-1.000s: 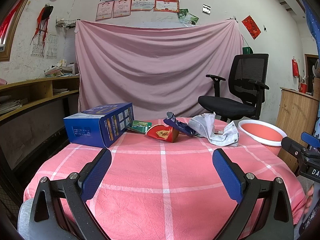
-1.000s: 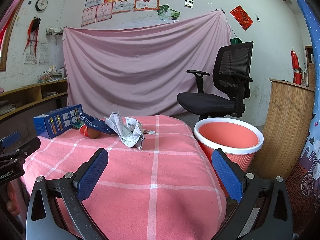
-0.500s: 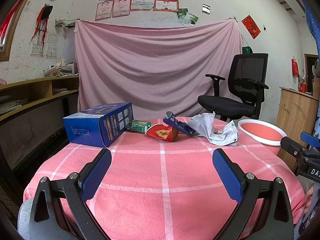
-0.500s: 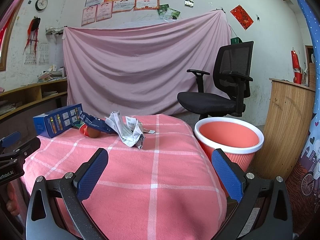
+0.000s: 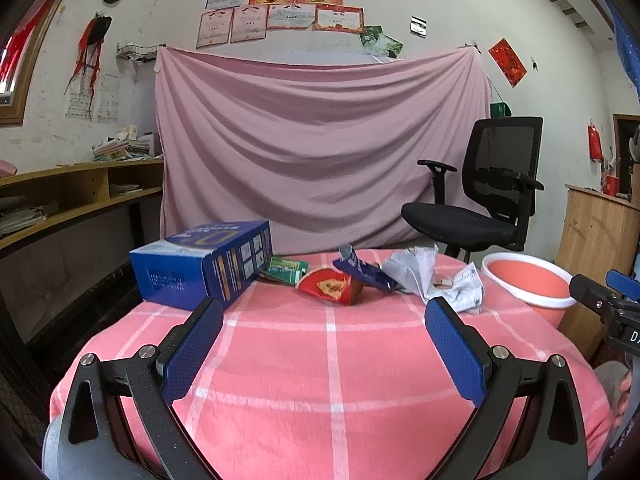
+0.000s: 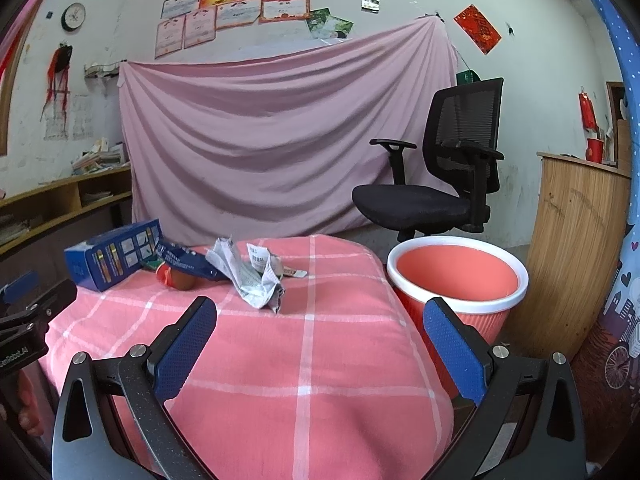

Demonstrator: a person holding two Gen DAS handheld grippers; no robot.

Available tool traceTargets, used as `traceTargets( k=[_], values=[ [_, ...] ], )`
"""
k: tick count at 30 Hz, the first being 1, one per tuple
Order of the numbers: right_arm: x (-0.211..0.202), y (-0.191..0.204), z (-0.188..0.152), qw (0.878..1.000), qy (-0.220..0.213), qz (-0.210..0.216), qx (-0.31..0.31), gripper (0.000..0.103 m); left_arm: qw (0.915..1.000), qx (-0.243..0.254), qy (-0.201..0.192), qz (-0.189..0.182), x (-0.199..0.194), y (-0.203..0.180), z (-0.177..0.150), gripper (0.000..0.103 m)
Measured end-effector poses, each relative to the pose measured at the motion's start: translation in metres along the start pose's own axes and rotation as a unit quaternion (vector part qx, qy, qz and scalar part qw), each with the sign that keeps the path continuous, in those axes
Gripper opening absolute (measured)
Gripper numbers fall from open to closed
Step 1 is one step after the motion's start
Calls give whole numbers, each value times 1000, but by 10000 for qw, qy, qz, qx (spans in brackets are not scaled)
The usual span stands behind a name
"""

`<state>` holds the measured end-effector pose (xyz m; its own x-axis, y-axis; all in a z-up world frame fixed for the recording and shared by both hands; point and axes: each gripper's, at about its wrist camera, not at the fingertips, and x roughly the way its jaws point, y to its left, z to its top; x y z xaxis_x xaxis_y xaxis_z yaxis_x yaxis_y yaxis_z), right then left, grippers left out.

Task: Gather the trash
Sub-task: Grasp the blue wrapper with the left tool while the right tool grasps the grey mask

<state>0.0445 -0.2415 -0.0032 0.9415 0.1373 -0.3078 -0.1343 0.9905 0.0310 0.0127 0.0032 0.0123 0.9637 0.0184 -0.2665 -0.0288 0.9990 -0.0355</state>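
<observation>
Trash lies along the far side of a table with a pink checked cloth: a blue box, a green packet, a red wrapper, a dark blue wrapper and crumpled paper. The right wrist view shows the blue box, the red wrapper, the dark blue wrapper and the crumpled paper. A pink bin with a white rim stands by the table's right edge; it also shows in the left wrist view. My left gripper and right gripper are open, empty, near the front edge.
A black office chair stands behind the table, in front of a pink hanging sheet. A wooden cabinet is at the right, wooden shelves at the left. The right gripper's side shows at the left wrist view's right edge.
</observation>
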Motion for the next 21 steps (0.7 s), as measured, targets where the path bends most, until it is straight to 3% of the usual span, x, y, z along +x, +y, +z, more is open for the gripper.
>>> traceTargets(
  k=[14, 18, 21],
  values=[
    [31, -11, 49, 9978, -652, 109, -90, 103, 9997, -119, -203, -36, 42, -3, 39, 99],
    [51, -9, 58, 9971, -641, 353, -206, 103, 9999, -144, -83, -33, 64, 2, 47, 99],
    [76, -2, 60, 9967, -388, 644, -312, 103, 9997, -211, 107, -78, 82, 8, 50, 99]
  ],
)
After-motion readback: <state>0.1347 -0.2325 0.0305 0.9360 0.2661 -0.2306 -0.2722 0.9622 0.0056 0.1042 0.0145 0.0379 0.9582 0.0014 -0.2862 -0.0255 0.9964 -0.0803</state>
